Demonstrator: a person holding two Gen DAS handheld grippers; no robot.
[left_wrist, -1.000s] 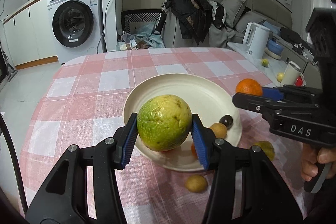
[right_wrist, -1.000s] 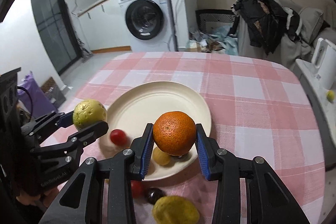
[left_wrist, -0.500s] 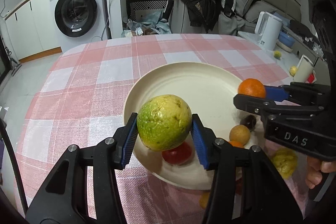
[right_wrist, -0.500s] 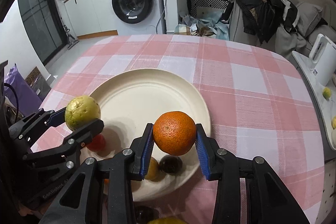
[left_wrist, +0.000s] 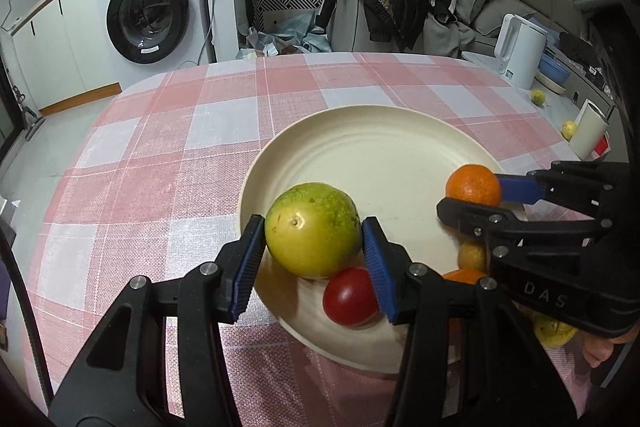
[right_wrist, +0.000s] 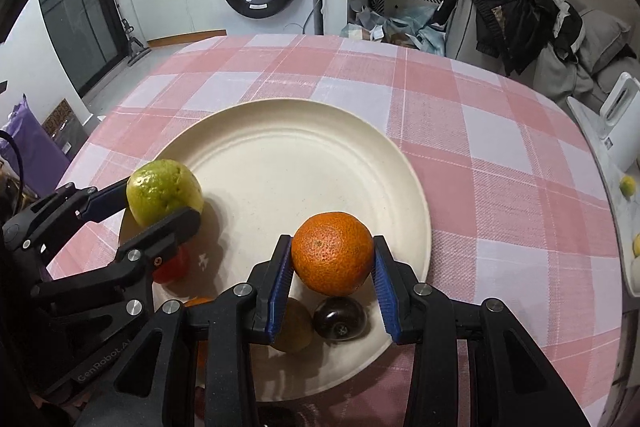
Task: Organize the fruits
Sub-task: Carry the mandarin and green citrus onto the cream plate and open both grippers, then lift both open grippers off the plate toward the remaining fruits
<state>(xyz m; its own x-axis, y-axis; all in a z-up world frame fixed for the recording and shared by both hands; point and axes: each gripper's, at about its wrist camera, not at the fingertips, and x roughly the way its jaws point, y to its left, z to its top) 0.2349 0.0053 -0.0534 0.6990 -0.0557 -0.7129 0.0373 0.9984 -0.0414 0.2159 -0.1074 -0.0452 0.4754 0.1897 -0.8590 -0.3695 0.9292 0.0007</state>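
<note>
My left gripper is shut on a large yellow-green fruit, held over the near left part of the cream plate. The same fruit shows in the right wrist view at the plate's left rim. My right gripper is shut on an orange, held over the plate's near right part. On the plate lie a red tomato, a dark plum and a small tan fruit.
The plate sits on a pink-and-white checked tablecloth. A yellow lemon-like fruit lies off the plate at the right. A white kettle and a cup stand on a side counter. A washing machine is behind.
Both grippers have moved forward over the plate with their fruits still held. The tomato, plum and tan fruit now appear nearer beneath the fingers.
</note>
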